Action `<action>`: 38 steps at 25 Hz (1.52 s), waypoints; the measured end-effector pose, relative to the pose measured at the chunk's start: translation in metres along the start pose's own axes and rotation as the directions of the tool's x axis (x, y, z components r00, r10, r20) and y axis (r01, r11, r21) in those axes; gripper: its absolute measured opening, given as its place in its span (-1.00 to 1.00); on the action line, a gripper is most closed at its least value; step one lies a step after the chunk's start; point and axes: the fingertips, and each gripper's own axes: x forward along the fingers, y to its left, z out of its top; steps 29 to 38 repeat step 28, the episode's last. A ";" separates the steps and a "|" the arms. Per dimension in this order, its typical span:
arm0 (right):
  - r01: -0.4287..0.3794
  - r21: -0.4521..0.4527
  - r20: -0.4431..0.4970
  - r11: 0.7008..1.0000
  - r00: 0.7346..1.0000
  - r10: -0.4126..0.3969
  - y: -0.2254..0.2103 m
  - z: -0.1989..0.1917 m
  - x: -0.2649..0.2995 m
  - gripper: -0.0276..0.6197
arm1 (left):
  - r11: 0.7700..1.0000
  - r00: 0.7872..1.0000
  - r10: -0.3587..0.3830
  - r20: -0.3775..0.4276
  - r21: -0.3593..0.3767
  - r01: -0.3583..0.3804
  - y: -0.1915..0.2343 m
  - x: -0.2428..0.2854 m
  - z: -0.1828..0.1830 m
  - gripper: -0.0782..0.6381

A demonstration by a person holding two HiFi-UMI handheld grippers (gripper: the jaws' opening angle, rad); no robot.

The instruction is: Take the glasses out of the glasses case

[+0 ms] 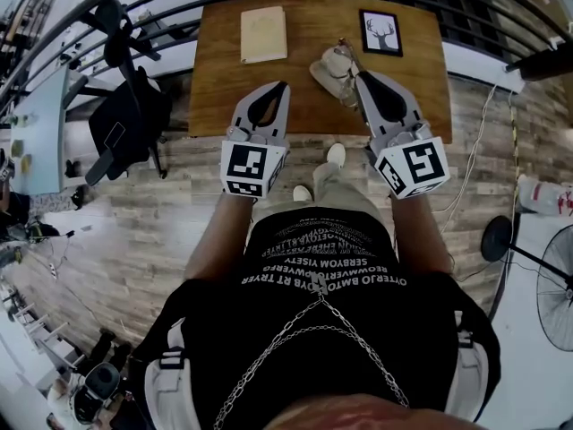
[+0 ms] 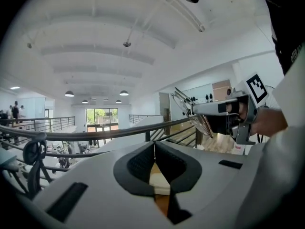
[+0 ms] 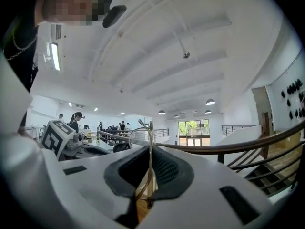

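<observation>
My right gripper [image 1: 360, 77] is shut on a pair of thin metal-framed glasses [image 1: 347, 90], held in the air over the wooden table [image 1: 224, 97]. In the right gripper view the wire frame [image 3: 149, 144] stands upright between the pressed pads. The open beige glasses case [image 1: 329, 66] lies on the table just under and beyond the glasses. My left gripper [image 1: 283, 86] hovers to the left of the case, shut with nothing in it. The left gripper view shows the right gripper [image 2: 190, 109] with the glasses [image 2: 201, 123] hanging from it above the case [image 2: 217, 143].
A flat beige notebook [image 1: 263, 34] lies at the table's far left and a framed deer picture [image 1: 380, 32] at its far right. A black office chair [image 1: 125, 115] stands left of the table, and a black railing [image 2: 95, 133] runs behind it.
</observation>
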 end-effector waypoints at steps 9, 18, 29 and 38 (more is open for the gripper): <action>0.001 -0.028 0.038 1.000 0.999 0.000 0.008 0.027 -0.002 -0.83 | 1.000 1.000 0.003 0.004 -0.003 -0.003 0.006 -0.013 -0.001 -0.70; -0.012 -0.016 0.031 1.000 0.999 0.012 0.005 0.032 -0.004 -0.83 | 1.000 1.000 -0.015 -0.010 -0.009 0.015 -0.001 -0.010 -0.006 -0.70; -0.008 0.015 -0.020 1.000 1.000 0.009 -0.007 0.003 0.014 -0.83 | 0.999 0.999 -0.031 -0.041 -0.034 0.030 0.005 0.014 -0.028 -0.70; -0.008 0.015 -0.020 1.000 1.000 0.009 -0.007 0.003 0.014 -0.83 | 0.999 0.999 -0.031 -0.041 -0.034 0.030 0.005 0.014 -0.028 -0.70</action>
